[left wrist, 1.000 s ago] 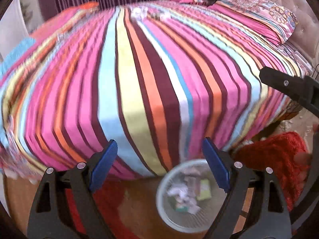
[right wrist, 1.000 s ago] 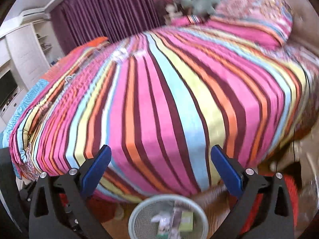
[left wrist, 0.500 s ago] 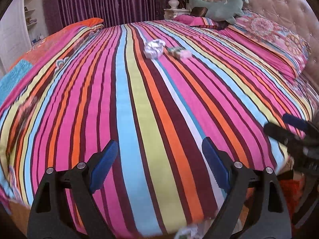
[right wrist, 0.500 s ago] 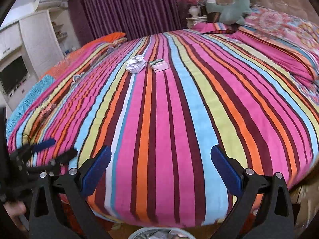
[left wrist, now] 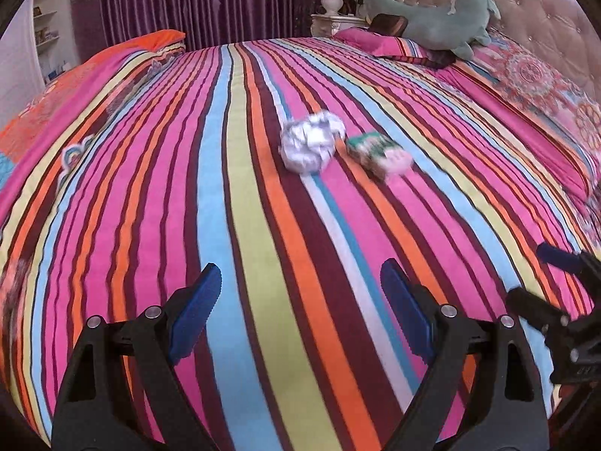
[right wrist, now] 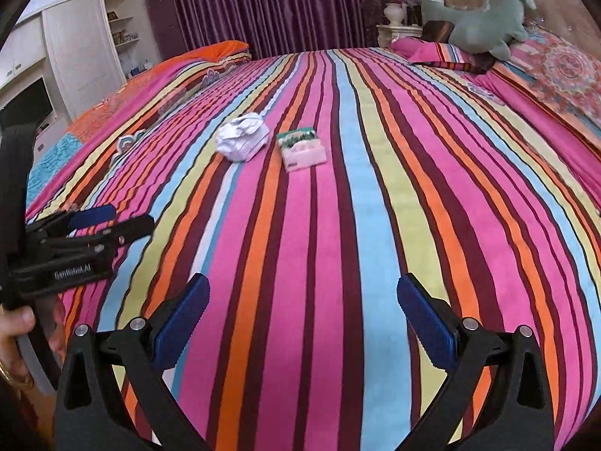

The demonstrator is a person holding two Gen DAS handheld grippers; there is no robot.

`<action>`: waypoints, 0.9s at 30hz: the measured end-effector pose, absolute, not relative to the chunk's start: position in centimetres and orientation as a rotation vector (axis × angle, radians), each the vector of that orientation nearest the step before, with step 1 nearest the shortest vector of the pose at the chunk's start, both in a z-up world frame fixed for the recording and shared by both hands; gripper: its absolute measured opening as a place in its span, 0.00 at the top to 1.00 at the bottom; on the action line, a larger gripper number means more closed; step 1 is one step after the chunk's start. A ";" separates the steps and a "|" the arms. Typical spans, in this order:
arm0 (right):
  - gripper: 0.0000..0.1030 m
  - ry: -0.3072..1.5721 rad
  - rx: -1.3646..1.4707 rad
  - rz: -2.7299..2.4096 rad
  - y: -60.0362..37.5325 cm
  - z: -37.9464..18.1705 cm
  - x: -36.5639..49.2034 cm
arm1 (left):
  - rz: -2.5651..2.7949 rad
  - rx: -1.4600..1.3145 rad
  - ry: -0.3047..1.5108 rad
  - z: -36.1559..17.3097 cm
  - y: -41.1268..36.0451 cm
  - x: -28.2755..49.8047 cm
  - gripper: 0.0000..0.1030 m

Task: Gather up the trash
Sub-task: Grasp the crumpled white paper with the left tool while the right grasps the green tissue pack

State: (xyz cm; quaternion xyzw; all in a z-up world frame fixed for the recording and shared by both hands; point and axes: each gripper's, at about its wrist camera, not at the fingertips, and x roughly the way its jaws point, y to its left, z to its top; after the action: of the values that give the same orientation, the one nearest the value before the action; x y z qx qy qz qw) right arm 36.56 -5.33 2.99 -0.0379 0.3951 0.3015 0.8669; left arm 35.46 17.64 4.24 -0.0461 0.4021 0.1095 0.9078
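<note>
- Bedroom with purple pleated curtains (right wrist: pixel 270 3) behind a wide bed whose quilt (right wrist: pixel 338 225) runs in long stripes of pink, maroon, orange, pale yellow and light blue.
- At the headboard end, a teal stuffed animal (left wrist: pixel 435 18) lies on patterned pillows; a white vase (right wrist: pixel 392 11) with pink flowers stands on a pale nightstand beside it.
- White cabinets and shelving (right wrist: pixel 82 49) line the wall on the left of the right wrist view.
- Crumpled ball of white paper (left wrist: pixel 310 144) rests on the quilt near the middle of the bed, well ahead of both pairs of fingers.
- Just beside it on the right lies a small flattened pink and green carton (left wrist: pixel 379 154); the two are close, with a narrow gap seen in the right wrist view.
- Left gripper (left wrist: pixel 300 304), black with blue pads, stands released, nothing between its fingers; the paper ball sits far ahead, roughly in line with the gap.
- Right gripper (right wrist: pixel 302 308) likewise stands wide and empty; the carton lies far ahead, roughly centred between its fingers, the paper ball ahead of the left finger.
- Each gripper shows at the edge of the other's view, over the near edge of the quilt.
- A hand (right wrist: pixel 17 329) grips the left gripper's handle.
</note>
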 end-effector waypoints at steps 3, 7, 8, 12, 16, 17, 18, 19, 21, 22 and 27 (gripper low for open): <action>0.07 0.845 -0.090 0.649 -4.1 2.4 38.9 | 0.214 -0.097 0.838 4.0 18.8 38.5 0.18; 0.07 0.880 -0.097 0.669 -2.4 1.6 41.7 | 0.193 -0.050 0.847 3.4 19.2 41.7 0.18; 0.07 0.881 -0.106 0.672 -1.8 1.4 42.3 | 0.187 -0.037 0.851 3.3 19.2 42.4 0.18; 0.07 0.854 -0.176 0.674 0.4 1.0 44.0 | 0.161 0.001 0.869 2.5 19.5 45.4 0.18; 0.07 0.847 -0.204 0.686 1.7 0.7 46.0 | 0.145 0.016 0.871 2.0 20.2 47.7 0.18; 0.07 0.851 -0.206 0.691 2.0 0.6 46.6 | 0.144 0.019 0.872 1.9 20.3 48.2 0.18; 0.07 0.856 -0.209 0.694 2.3 0.5 47.1 | 0.138 0.024 0.878 1.6 20.5 48.9 0.18; 0.07 0.861 -0.217 0.697 2.7 0.4 47.6 | 0.133 0.029 0.884 1.5 20.5 49.4 0.18; 0.07 0.871 -0.240 0.701 3.4 0.0 48.4 | 0.137 0.055 0.896 1.0 20.5 50.4 0.18; 0.07 0.873 -0.245 0.702 3.7 -0.1 48.5 | 0.133 0.056 0.897 0.9 20.6 50.8 0.18; 0.07 0.891 -0.273 0.696 4.8 -1.0 49.7 | 0.133 0.060 0.895 0.7 20.9 52.4 0.18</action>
State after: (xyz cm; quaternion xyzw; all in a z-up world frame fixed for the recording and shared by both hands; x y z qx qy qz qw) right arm 49.73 4.78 -1.02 -0.1291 0.4208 0.3289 0.8355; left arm 52.38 20.91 0.66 0.0291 0.4325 0.0643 0.8989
